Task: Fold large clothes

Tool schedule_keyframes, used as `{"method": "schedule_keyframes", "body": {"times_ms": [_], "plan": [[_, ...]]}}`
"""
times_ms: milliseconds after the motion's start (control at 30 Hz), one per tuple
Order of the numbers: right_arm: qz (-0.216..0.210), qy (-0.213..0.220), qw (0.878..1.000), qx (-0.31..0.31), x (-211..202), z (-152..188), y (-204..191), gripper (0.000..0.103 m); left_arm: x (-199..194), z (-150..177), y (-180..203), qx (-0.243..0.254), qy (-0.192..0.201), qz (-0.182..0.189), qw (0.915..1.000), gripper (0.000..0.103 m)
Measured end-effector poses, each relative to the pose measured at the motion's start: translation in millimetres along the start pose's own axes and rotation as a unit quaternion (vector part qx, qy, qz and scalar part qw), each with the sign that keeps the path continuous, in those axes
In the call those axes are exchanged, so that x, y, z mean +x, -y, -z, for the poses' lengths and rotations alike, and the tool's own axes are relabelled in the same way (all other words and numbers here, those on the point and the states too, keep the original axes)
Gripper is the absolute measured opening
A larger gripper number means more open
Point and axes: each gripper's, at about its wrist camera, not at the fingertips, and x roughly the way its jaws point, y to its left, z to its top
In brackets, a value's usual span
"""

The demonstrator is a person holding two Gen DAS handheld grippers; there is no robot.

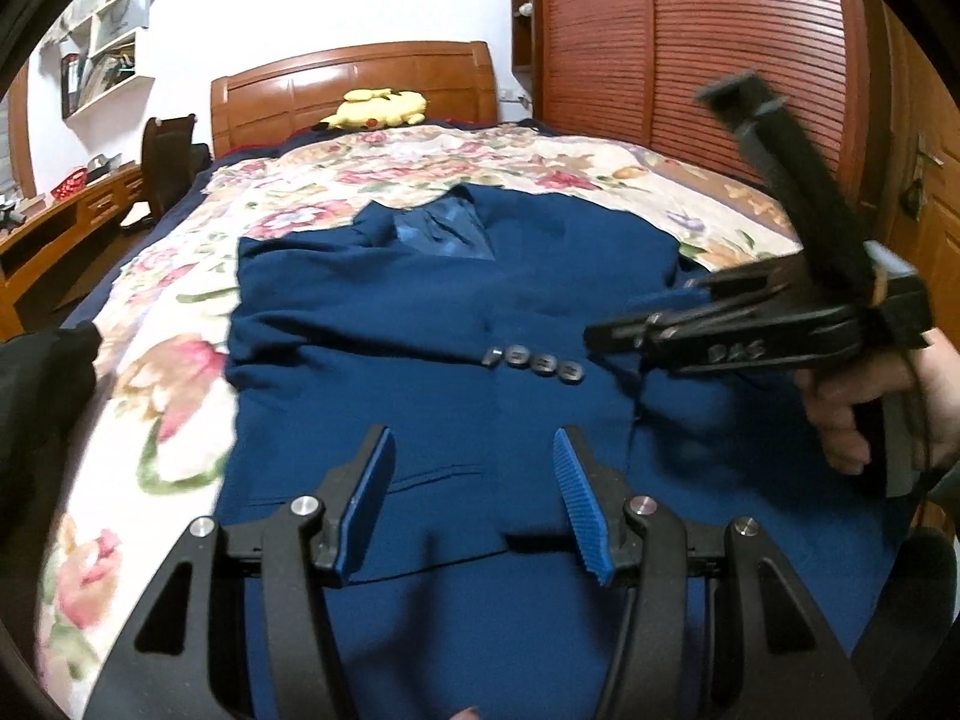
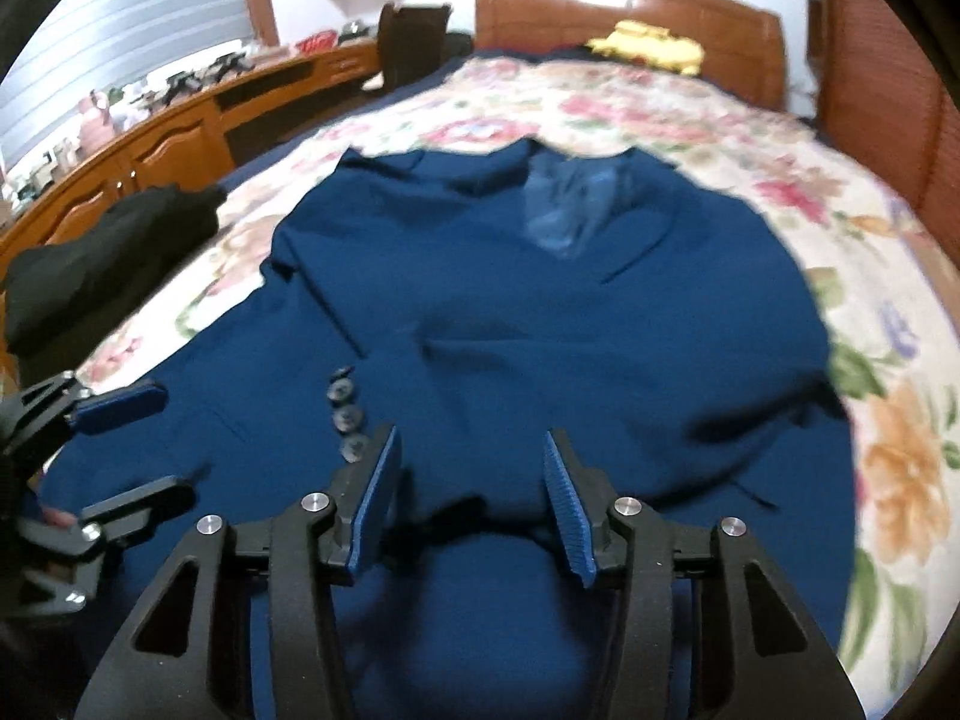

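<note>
A dark blue suit jacket (image 1: 456,312) lies face up on the floral bedspread (image 1: 180,360), collar toward the headboard, both sleeves folded in across the front. A row of cuff buttons (image 1: 534,363) lies mid-chest. My left gripper (image 1: 474,480) is open and empty, just above the jacket's lower part. My right gripper (image 2: 471,480) is open and empty too, over the jacket (image 2: 540,312) near its lower middle, next to the cuff buttons (image 2: 348,417). In the left wrist view the right gripper (image 1: 606,333) shows side-on above the jacket's right side. The left gripper (image 2: 150,444) shows at the left in the right wrist view.
A yellow plush toy (image 1: 378,108) lies by the wooden headboard (image 1: 360,78). A black garment (image 2: 102,264) is heaped at the bed's left edge. A wooden desk (image 2: 180,126) with clutter runs along the left. A slatted wardrobe (image 1: 690,60) stands at right.
</note>
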Motion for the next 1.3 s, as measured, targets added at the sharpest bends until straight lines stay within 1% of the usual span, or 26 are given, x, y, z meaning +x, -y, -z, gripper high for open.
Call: {"method": "schedule_keyframes", "body": {"times_ms": [33,67,100,167,200,267,333,400,500,600,800,867,933,1033,1100,1133,1167,1200,1300], "plan": [[0.0,-0.013,1.0,-0.002,8,-2,-3,0.042,-4,0,-5,-0.004,0.004,-0.003,1.0,0.054],[-0.003,-0.024,1.0,-0.001,13,-2,-4,0.034,-7,0,-9,-0.007,0.006,-0.003,1.0,0.054],[-0.009,-0.033,0.999,0.0,15,-1,-6,0.02,-10,0,-13,-0.01,0.009,-0.003,0.9999,0.054],[-0.022,-0.043,0.999,0.0,15,1,-7,0.006,-16,1,-21,-0.016,0.014,-0.006,0.9998,0.054],[-0.027,-0.043,0.999,0.0,11,3,-8,0.004,-19,1,-25,-0.019,0.016,-0.008,0.9997,0.054],[-0.034,-0.032,0.999,0.003,-4,7,-10,0.002,-22,2,-29,-0.022,0.018,-0.01,0.9995,0.054],[-0.041,-0.015,0.999,0.003,-25,15,-16,0.002,-26,3,-33,-0.026,0.022,-0.009,0.9994,0.054],[-0.037,-0.002,0.999,0.001,-43,23,-24,0.002,-29,4,-34,-0.029,0.025,-0.007,0.9993,0.054],[-0.031,0.011,0.999,0.004,-72,41,-35,0.002,-32,5,-32,-0.026,0.027,-0.004,0.9993,0.054],[-0.017,0.012,1.0,0.005,-94,64,-45,0.002,-35,6,-29,-0.023,0.028,0.0,0.9994,0.054],[-0.004,-0.008,1.0,0.012,-104,94,-56,0.002,-34,7,-20,-0.018,0.022,0.015,0.9995,0.054],[0.004,-0.015,1.0,0.012,-103,100,-59,0.002,-32,9,-14,-0.013,0.017,0.022,0.9995,0.054],[0.022,-0.016,1.0,0.012,-104,105,-59,0.003,-31,11,-7,-0.009,0.011,0.03,0.9995,0.054],[0.034,-0.012,0.999,0.016,-108,107,-53,0.013,-26,14,4,0.0,-0.001,0.044,0.999,0.054],[0.049,-0.002,0.999,0.015,-113,107,-48,0.024,-24,17,11,0.008,-0.007,0.05,0.9987,0.054],[0.053,0.002,0.998,0.016,-116,108,-46,0.028,-23,18,15,0.012,-0.011,0.05,0.9986,0.054],[0.063,0.006,0.998,0.017,-118,107,-43,0.036,-22,19,18,0.015,-0.015,0.052,0.9984,0.054],[0.071,0.012,0.997,0.018,-120,107,-40,0.041,-20,20,20,0.016,-0.018,0.055,0.9982,0.054],[0.08,0.027,0.996,0.023,-127,104,-30,0.043,-16,24,24,0.018,-0.031,0.061,0.9975,0.054]]}}
